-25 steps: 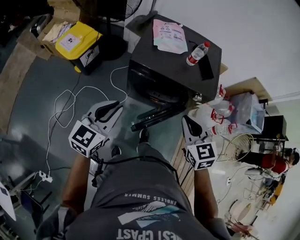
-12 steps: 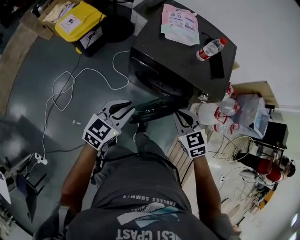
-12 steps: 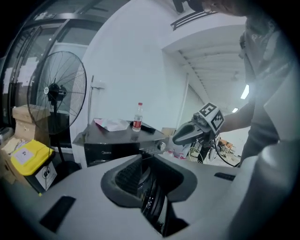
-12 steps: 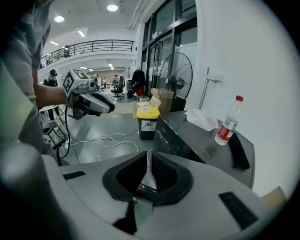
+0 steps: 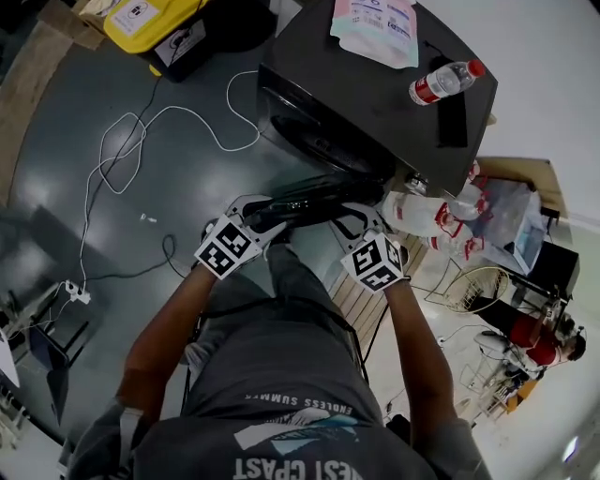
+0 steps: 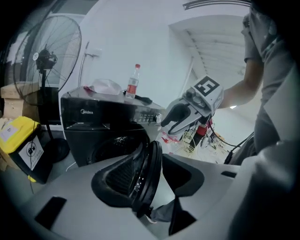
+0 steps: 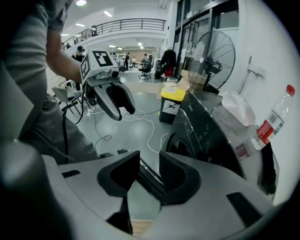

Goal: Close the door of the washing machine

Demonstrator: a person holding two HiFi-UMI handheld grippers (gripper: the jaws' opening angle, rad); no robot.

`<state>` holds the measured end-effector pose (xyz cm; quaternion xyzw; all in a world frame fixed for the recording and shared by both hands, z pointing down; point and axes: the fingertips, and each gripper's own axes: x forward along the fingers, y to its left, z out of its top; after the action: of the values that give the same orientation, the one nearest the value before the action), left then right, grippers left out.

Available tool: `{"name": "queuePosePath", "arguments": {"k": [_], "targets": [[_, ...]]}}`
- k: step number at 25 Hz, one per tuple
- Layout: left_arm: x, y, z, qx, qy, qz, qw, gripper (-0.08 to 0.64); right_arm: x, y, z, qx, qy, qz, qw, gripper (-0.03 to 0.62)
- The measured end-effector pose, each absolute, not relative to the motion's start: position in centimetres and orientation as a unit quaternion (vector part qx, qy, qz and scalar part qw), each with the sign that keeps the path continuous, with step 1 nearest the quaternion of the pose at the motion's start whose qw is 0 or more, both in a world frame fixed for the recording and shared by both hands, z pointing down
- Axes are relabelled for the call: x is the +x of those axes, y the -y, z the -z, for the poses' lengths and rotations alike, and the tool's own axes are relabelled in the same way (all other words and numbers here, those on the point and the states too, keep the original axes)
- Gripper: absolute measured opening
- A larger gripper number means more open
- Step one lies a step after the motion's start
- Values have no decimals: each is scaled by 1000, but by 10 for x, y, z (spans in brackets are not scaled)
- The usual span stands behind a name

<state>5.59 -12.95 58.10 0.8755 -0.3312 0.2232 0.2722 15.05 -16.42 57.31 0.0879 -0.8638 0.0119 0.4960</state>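
Observation:
The black washing machine (image 5: 375,103) stands ahead of me with its round door (image 5: 319,199) swung out towards my legs. My left gripper (image 5: 258,211) is at the door's left end and my right gripper (image 5: 361,220) at its right end. In the left gripper view the door's rim (image 6: 149,178) runs between the jaws of the left gripper (image 6: 152,157), with a gap on the right side. In the right gripper view the door's edge (image 7: 149,180) lies between the spread jaws of the right gripper (image 7: 150,161). Both pairs of jaws have just been opening.
A water bottle (image 5: 445,82) and a pink packet (image 5: 375,19) lie on the machine's top. A yellow bin (image 5: 150,23) and a standing fan (image 6: 44,61) are to its left. White cable (image 5: 141,141) loops over the floor. Plastic bags (image 5: 441,220) lie at the right.
Both grippers have come down and forward from in front of my body to the door's edge. Their jaws have gone from shut to open around the door.

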Motion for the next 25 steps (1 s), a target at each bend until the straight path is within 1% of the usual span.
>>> {"name": "queuePosePath", "arguments": {"k": [4,7,12,17,23,24,25], "targets": [[73,124,-620,868,314,-253,290,232,157,154,-608,21,845,7,535,194],[89,115,-644,864,294,-278,301,268,164,147,-632,-17,830,16,557,203],[111,108,-673,860,282,-302,299,299,172,141,-662,-60,810,42,581,207],[120,103,-702,852,285,-340,276,299,179,137,-682,-94,793,69,598,210],[126,102,-726,838,302,-365,270,296,186,140,-699,-107,776,108,612,210],[126,102,-729,836,306,-369,269,285,187,142,-701,-104,775,112,613,210],[127,103,-731,833,309,-372,269,259,188,143,-703,-103,774,114,614,210]]}}
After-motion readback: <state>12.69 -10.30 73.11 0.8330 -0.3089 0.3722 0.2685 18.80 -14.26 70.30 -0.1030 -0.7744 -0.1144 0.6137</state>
